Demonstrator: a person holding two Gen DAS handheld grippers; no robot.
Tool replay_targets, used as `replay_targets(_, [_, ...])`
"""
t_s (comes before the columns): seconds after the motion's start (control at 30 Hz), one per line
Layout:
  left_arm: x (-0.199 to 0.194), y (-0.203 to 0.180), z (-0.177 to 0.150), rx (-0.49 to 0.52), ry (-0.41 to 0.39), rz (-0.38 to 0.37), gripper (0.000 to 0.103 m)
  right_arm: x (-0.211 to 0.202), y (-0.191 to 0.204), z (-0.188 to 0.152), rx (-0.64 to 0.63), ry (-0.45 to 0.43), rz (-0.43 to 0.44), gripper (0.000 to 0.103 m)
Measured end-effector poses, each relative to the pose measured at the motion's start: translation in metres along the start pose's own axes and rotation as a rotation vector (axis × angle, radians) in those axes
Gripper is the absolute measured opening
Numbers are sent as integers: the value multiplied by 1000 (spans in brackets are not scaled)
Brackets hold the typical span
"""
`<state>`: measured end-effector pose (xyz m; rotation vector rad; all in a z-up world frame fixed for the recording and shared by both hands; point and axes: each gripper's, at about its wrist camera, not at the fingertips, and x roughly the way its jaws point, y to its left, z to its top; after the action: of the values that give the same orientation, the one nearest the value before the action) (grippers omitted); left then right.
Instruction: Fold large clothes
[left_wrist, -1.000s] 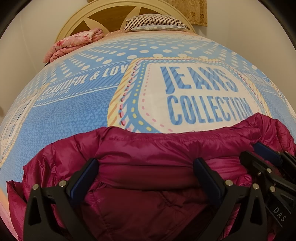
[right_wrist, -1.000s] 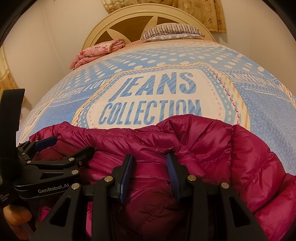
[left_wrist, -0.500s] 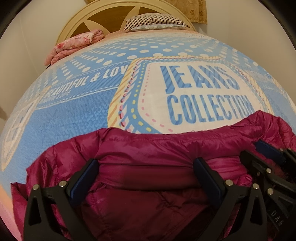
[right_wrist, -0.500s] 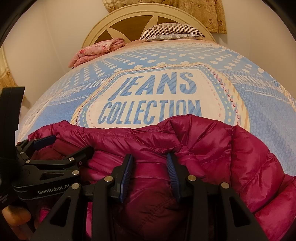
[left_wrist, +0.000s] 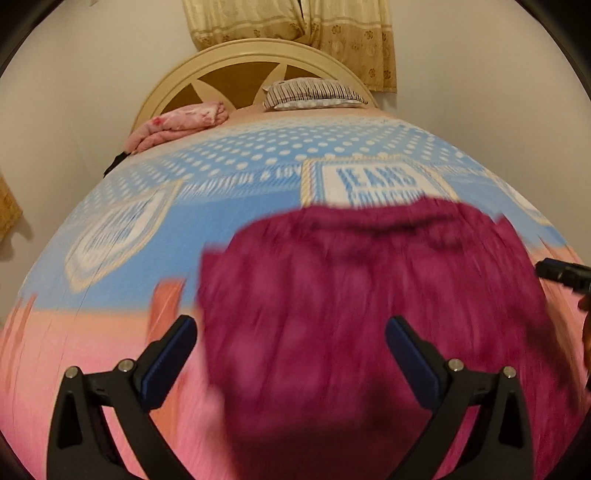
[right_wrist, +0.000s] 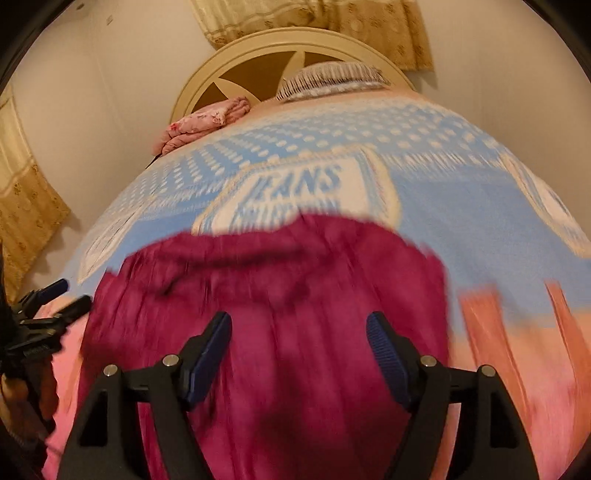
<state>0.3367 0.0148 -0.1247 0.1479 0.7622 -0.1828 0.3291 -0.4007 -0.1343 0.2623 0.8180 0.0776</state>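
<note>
A magenta puffer jacket (left_wrist: 369, 295) lies folded in a compact heap on the bed, blurred by motion; it also fills the middle of the right wrist view (right_wrist: 277, 288). My left gripper (left_wrist: 290, 328) hangs open and wide above the jacket's near left part, with nothing pressed between its blue pads. My right gripper (right_wrist: 298, 321) hovers over the jacket's near edge with its jaws opening; the cloth shows behind the gap, but the pads do not touch it. Each gripper shows at the edge of the other's view: the right gripper (left_wrist: 561, 273), the left gripper (right_wrist: 55, 299).
The bed cover (left_wrist: 140, 221) is blue with white dots and a "JEANS" panel, turning pink toward me. A folded pink blanket (left_wrist: 177, 123) and a striped pillow (left_wrist: 314, 94) lie by the cream headboard (left_wrist: 255, 55). Beige curtains (left_wrist: 295, 22) hang behind.
Both grippers pulled back from the jacket and rose. The right gripper let go of the cloth it was pinching and spread its jaws. The jacket now lies farther off, flat on the bed.
</note>
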Motion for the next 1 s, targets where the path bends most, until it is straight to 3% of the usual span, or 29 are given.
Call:
replay_targets(0.17, [-49, 32, -98, -37, 63, 1, 103, -69, -23, -81, 23, 1, -16, 76])
replay_targets(0.27, [-68, 36, -141, -61, 77, 9, 103, -108, -36, -134, 71, 0, -28, 76])
replay_targets(0.47, [-86, 31, -190, -125, 119, -76, 103, -149, -41, -213, 121, 29, -44, 76])
replay_targets(0.53, [-87, 28, -203, -130, 138, -98, 103, -160, -40, -237, 142, 51, -3, 76])
replay_targets(0.77, [-86, 19, -224, -125, 146, -112, 103, -168, -39, -277, 164, 42, 8, 75])
replay_targets(0.87, [-89, 16, -228, -132, 146, -142, 102, -168, -30, -278, 129, 48, -9, 56])
replay_targets(0.9, [-91, 15, -230, -127, 149, -148, 98, -165, -26, -276, 125, 57, 5, 41])
replay_targets(0.93, [-91, 13, -232, -119, 154, -166, 90, -163, -27, -278, 144, 74, 51, 31])
replay_targets(0.97, [-93, 13, -233, -124, 152, -189, 85, -161, -26, -277, 154, 76, 68, 29])
replay_targets(1.0, [-94, 13, -233, -132, 152, -219, 73, -159, -26, -277, 154, 82, 75, 22])
